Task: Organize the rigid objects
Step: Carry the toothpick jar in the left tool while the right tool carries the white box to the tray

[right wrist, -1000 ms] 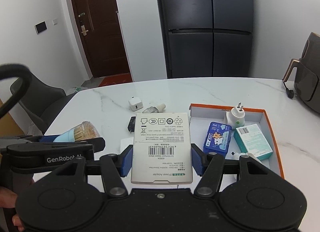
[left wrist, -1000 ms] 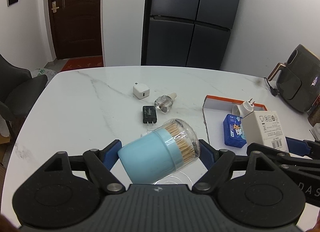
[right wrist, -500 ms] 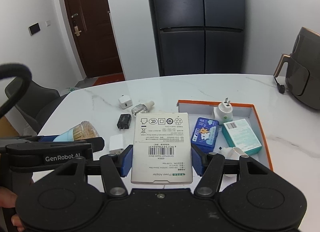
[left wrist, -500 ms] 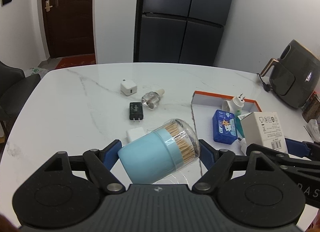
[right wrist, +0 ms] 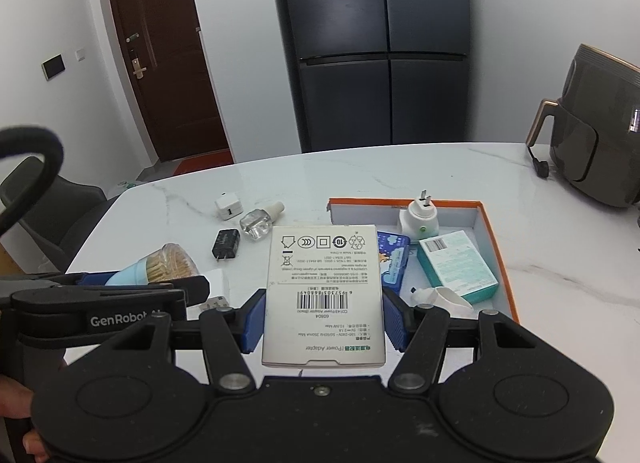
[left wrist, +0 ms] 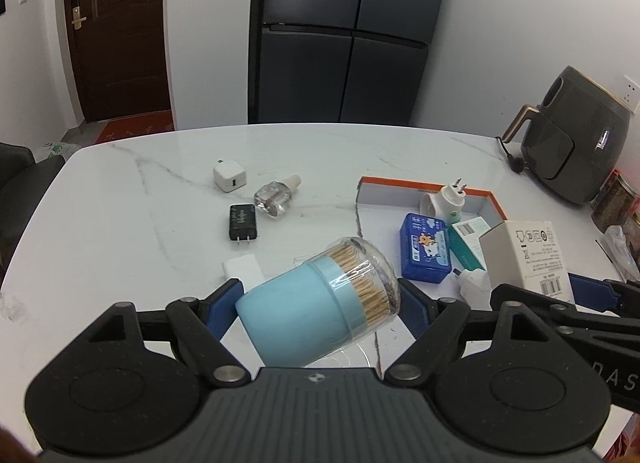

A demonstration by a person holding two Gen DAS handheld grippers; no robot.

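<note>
Toothpick jar (left wrist: 320, 303), tilted, clamped in left gripper (left wrist: 318, 305) above marble table (left wrist: 120, 231). White adapter box (right wrist: 324, 295) clamped in right gripper (right wrist: 324, 321), near orange-rimmed tray (right wrist: 496, 239) holding blue box (left wrist: 426, 249), teal box (right wrist: 458, 265), white plug (right wrist: 420, 219).

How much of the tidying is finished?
About halfway. The orange-rimmed box already holds four small items. The left hand-held gripper grips the blue toothpick jar; the right hand-held gripper grips the white adapter box. Three chargers and a glass bottle remain out.
</note>
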